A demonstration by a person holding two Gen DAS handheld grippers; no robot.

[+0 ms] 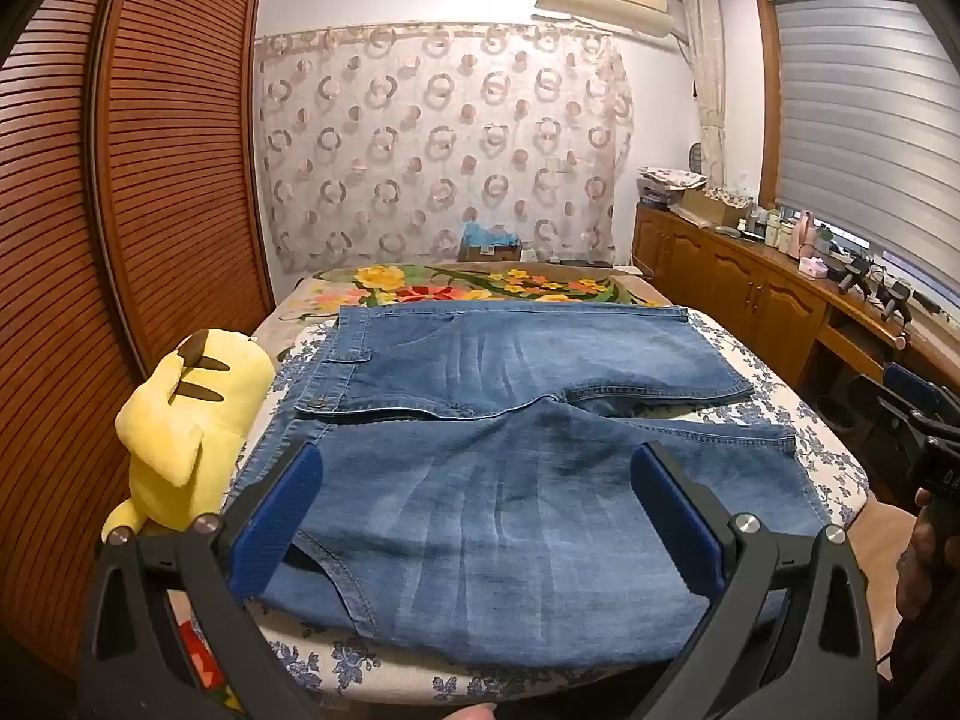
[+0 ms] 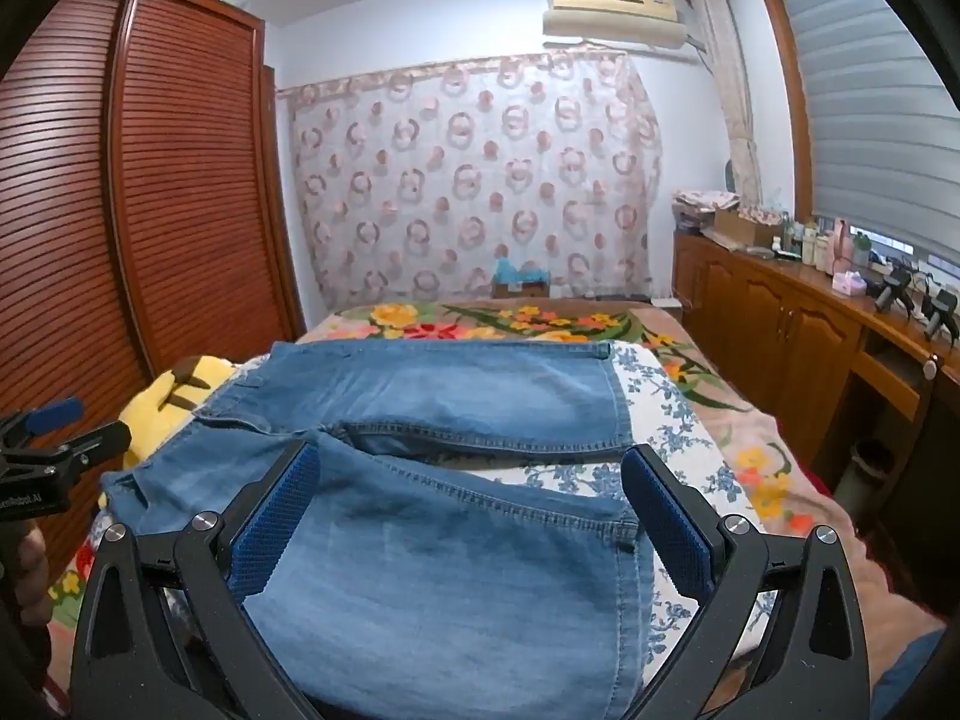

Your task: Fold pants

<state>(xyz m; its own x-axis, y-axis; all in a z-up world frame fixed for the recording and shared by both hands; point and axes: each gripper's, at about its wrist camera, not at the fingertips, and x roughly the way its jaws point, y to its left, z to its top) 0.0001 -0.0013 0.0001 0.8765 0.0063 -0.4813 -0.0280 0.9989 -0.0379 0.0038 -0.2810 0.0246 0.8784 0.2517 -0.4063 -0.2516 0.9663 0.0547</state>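
Blue denim pants (image 1: 504, 420) lie spread flat across the bed, waistband at the left, two short legs running to the right. In the left wrist view my left gripper (image 1: 477, 468) hovers open above the near leg, its blue pads wide apart with nothing between them. In the right wrist view the pants (image 2: 444, 540) fill the foreground, and my right gripper (image 2: 471, 474) stands open above the near leg's hem end. The right gripper (image 1: 924, 420) shows at the right edge of the left wrist view; the left gripper (image 2: 54, 426) shows at the left edge of the right wrist view.
A yellow plush toy (image 1: 192, 420) lies at the bed's left edge beside the waistband. The bed carries a blue-flowered white sheet (image 1: 774, 390) over a bright floral blanket (image 2: 750, 468). A louvered wooden wardrobe (image 1: 150, 180) stands left, a wooden cabinet (image 1: 750, 282) with clutter right.
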